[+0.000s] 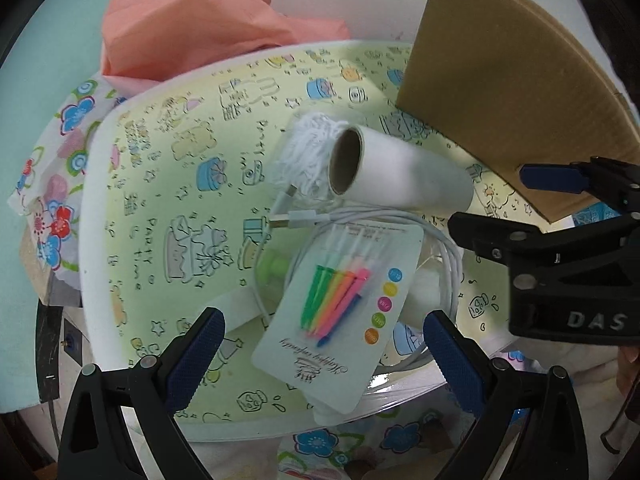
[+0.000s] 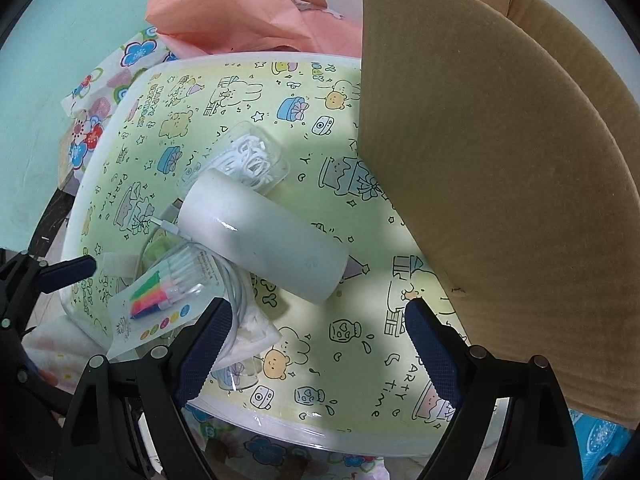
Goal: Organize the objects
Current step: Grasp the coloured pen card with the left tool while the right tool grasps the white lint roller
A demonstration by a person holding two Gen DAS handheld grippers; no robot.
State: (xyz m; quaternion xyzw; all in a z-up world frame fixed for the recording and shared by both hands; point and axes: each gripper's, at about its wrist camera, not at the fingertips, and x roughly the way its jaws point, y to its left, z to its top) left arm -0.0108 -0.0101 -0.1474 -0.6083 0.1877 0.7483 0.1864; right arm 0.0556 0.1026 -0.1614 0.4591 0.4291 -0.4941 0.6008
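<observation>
A small table (image 1: 132, 208) with a yellow-green cartoon cover holds a pile of objects. A white roll (image 1: 404, 178) with a cardboard core lies on its side; it also shows in the right wrist view (image 2: 264, 236). A card of coloured candles (image 1: 340, 312) lies on a coiled white USB cable (image 1: 448, 264). A clear tub of white plastic pieces (image 2: 248, 160) lies behind the roll. My left gripper (image 1: 320, 340) is open, its jaws either side of the candle card (image 2: 160, 304). My right gripper (image 2: 316, 336) is open and empty, near the roll's end; it also shows in the left wrist view (image 1: 500, 200).
A large brown cardboard box (image 2: 500, 200) stands at the table's right side, its flap over the cover. A pink paper bag (image 1: 192, 28) and flower-print cloth (image 1: 60, 152) sit behind and left. A green object (image 1: 274, 268) lies under the cable.
</observation>
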